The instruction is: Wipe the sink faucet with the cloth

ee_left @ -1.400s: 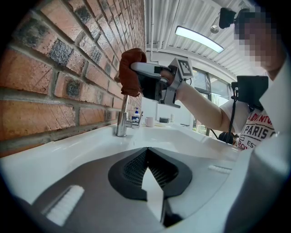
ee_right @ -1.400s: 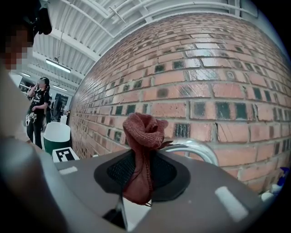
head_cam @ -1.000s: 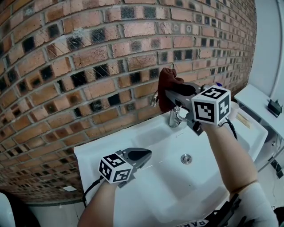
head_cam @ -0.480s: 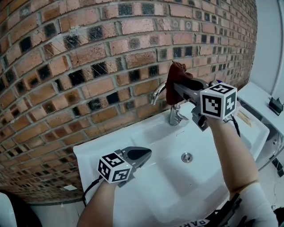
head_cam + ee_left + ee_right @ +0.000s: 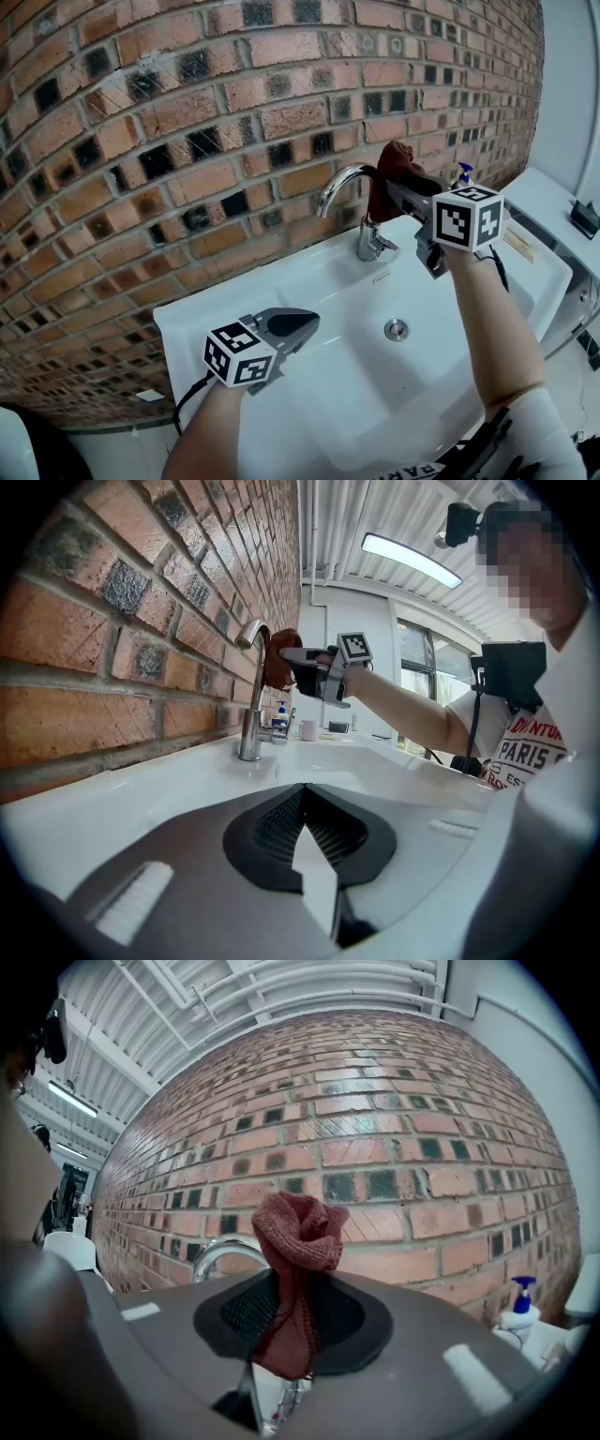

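A chrome faucet (image 5: 349, 206) with a curved spout rises from the back of the white sink (image 5: 281, 281) against the brick wall. My right gripper (image 5: 398, 187) is shut on a reddish-brown knitted cloth (image 5: 389, 173), held against the right side of the spout's arch. In the right gripper view the cloth (image 5: 295, 1269) bunches up between the jaws, with the spout (image 5: 220, 1255) behind it to the left. My left gripper (image 5: 295, 328) rests shut and empty over the sink's front left rim; its view shows the faucet (image 5: 251, 700) and the cloth (image 5: 278, 658) far ahead.
A drain (image 5: 396, 329) sits in the basin. A soap bottle with a blue pump (image 5: 518, 1312) stands at the right of the sink. A white mug (image 5: 308, 729) and a white side unit (image 5: 553, 211) lie beyond the sink on the right.
My right gripper has carried the cloth rightward and a little up along the spout, uncovering the chrome arch. The left gripper has stayed put.
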`<state>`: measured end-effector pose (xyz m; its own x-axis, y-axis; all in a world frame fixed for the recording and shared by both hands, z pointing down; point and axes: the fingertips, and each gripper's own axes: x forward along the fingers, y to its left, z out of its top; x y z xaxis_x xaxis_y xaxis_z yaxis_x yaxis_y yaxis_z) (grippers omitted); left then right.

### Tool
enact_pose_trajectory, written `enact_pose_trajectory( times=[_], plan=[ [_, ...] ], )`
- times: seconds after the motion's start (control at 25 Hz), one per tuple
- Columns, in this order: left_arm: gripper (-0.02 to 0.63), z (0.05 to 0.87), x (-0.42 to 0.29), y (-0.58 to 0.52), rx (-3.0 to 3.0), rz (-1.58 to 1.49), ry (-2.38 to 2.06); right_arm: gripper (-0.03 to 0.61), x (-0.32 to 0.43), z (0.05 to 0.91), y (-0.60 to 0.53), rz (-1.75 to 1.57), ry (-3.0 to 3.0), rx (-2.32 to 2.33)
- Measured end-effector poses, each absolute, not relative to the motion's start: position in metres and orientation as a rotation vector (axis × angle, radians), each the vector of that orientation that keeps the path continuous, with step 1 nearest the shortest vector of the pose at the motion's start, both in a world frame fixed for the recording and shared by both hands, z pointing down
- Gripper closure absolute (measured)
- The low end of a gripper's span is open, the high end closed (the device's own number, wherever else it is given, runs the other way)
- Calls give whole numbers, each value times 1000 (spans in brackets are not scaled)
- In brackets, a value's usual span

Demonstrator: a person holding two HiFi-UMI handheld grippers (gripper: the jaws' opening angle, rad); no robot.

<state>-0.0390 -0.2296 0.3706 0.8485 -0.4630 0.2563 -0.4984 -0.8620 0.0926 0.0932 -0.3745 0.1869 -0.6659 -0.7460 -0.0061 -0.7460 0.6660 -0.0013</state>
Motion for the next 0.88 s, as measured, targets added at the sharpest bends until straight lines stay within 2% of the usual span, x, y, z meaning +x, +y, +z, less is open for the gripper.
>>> enact_pose_trajectory(
  times=[0.52, 0.88],
  plan=[
    [607, 371, -39, -230, 2870, 341, -751, 488, 103, 267, -396, -207, 2876, -1392],
    [607, 371, -39, -230, 2869, 341, -752, 489, 104, 269, -394, -218, 2868, -1384]
  ],
)
